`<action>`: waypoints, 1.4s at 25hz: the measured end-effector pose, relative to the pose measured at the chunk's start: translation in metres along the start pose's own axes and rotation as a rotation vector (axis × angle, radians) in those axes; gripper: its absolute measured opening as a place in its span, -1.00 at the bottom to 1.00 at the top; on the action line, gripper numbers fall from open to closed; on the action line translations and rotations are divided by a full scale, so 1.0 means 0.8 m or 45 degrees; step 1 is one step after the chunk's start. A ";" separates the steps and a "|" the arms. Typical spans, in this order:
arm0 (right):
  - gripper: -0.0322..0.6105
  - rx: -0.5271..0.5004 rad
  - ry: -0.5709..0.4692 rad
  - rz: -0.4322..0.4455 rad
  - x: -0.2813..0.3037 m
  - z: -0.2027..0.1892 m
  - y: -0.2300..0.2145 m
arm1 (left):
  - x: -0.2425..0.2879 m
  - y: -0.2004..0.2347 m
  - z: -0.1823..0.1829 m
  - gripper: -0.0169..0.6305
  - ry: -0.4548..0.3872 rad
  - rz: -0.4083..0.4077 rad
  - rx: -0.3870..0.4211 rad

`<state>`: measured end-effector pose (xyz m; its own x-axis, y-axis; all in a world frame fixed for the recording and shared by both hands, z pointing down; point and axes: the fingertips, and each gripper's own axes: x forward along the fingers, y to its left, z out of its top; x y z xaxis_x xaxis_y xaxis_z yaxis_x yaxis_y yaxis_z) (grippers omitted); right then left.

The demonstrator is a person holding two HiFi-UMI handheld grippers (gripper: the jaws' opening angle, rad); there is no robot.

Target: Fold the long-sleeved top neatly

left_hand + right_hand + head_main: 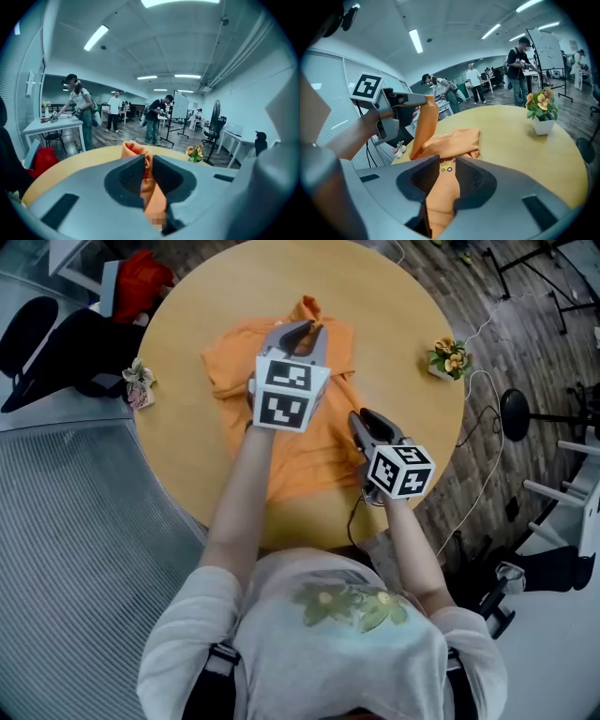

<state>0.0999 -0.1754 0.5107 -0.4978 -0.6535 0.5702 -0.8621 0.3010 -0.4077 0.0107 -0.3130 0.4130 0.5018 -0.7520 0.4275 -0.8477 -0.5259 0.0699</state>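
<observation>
An orange long-sleeved top (309,442) lies partly folded on the round yellow table (403,315). My left gripper (302,331) is held over the top's far part, shut on a fold of the orange cloth (152,194), which hangs from its jaws. In the right gripper view that left gripper (401,104) shows at left with the cloth (423,129) draped down from it. My right gripper (366,420) is at the top's near right edge, shut on the cloth (440,201); a small yellow print (446,167) shows between its jaws.
A small pot of flowers (448,358) stands at the table's right edge and a small posy (141,385) at its left edge. A black chair (66,352) with a red bag (141,282) is at the left. Cables and a black stand (516,413) are on the floor at right. People stand at desks in the background.
</observation>
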 end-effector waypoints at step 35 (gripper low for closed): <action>-0.54 -0.077 0.045 -0.007 -0.036 -0.029 -0.011 | -0.103 -0.045 -0.163 -0.45 0.202 -0.093 -0.138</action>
<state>0.1194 -0.1430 0.5142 -0.4949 -0.6308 0.5976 -0.8686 0.3395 -0.3610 -0.0224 -0.1804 0.4926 0.5361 -0.6368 0.5541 -0.8281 -0.5241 0.1990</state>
